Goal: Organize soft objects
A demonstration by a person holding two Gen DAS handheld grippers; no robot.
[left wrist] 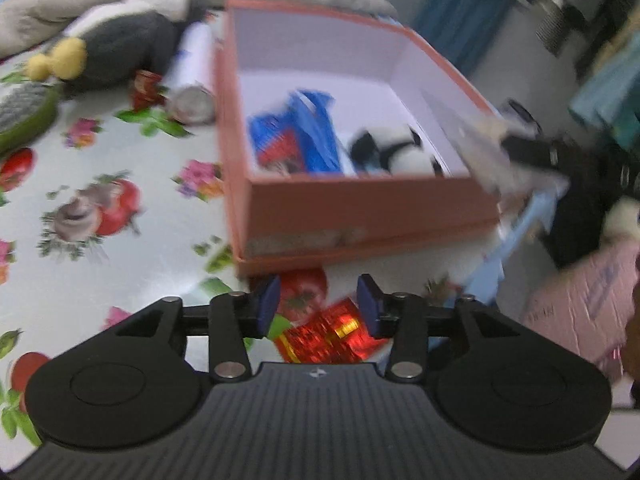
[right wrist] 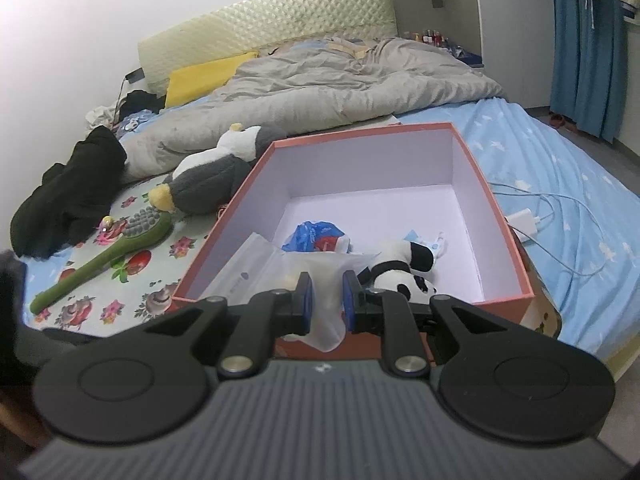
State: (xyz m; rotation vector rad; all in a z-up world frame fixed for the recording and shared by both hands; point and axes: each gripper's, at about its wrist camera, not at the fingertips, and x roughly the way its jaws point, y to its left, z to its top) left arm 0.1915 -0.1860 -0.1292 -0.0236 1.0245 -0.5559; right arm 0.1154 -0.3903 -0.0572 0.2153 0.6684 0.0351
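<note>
Soft things gathered at the open salmon-pink cardboard box (right wrist: 504,216) on the bed.
The right gripper (right wrist: 326,296) is clamped on a translucent white plastic bag (right wrist: 276,260) at the box's near wall; the left gripper (left wrist: 318,304) stands apart, empty, over a shiny red foil packet (left wrist: 328,336) just before the box; a black-and-white panda plush (right wrist: 404,272) lies inside.

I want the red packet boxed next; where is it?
In the left wrist view, the shiny red packet lies on the floral sheet, just before the orange box, below the open left gripper.
</note>
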